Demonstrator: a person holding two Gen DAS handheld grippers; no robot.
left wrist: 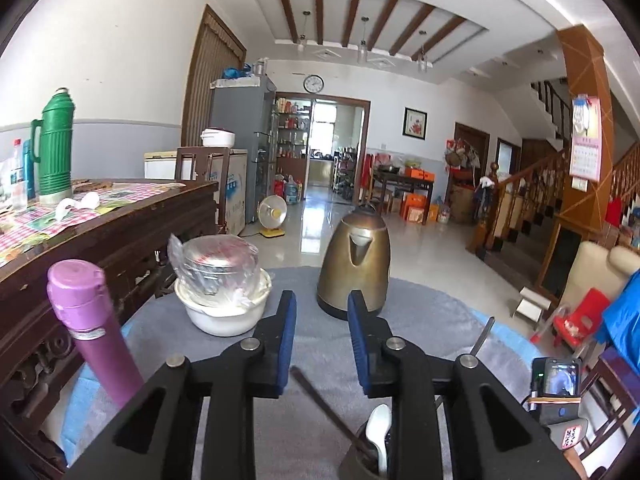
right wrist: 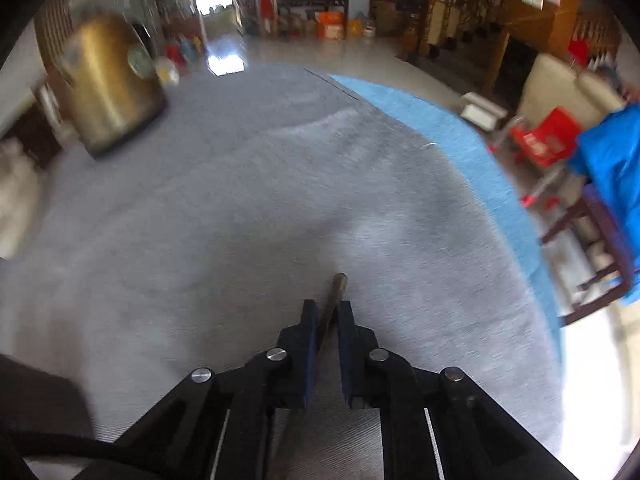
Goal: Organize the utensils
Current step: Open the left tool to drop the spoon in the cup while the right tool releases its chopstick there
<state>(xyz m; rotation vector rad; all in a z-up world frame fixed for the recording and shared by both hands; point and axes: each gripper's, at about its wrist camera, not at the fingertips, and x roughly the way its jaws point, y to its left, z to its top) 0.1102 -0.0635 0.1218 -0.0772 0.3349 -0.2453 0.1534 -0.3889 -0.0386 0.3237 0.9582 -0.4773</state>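
Chopsticks number two as far as the views show: one dark, thin stick (left wrist: pixel 320 404) leans out of a dark cup (left wrist: pixel 360 464) at the bottom of the left wrist view, and a second brown stick (right wrist: pixel 334 300) is pinched between the blue pads of the right gripper (right wrist: pixel 327 308), its blunt tip poking out just past the fingertips above the cloth. One white spoon (left wrist: pixel 379 428), smooth and glossy, stands bowl-up in the same cup beside the leaning stick. The left gripper (left wrist: pixel 322 308) is released, its two black fingers with ribbed blue pads standing apart with nothing between them, above and behind the cup. A grey, finely woven cloth (right wrist: pixel 240 200) covers the round table, with a brighter blue layer (right wrist: pixel 460 140) showing along its edge. One brass-coloured metal kettle (left wrist: pixel 354 264), rounded and tapering to the top, stands on the cloth ahead of the left gripper. To its left sits one white bowl (left wrist: pixel 222 308) holding a shiny metal pot wrapped in clear plastic (left wrist: pixel 218 264). One purple cylindrical flask (left wrist: pixel 92 328) stands at the near left. A slim dark rod (left wrist: pixel 482 336) slants up at the right; what it is cannot be told. On the wooden side table stands one green ribbed thermos (left wrist: pixel 54 148).
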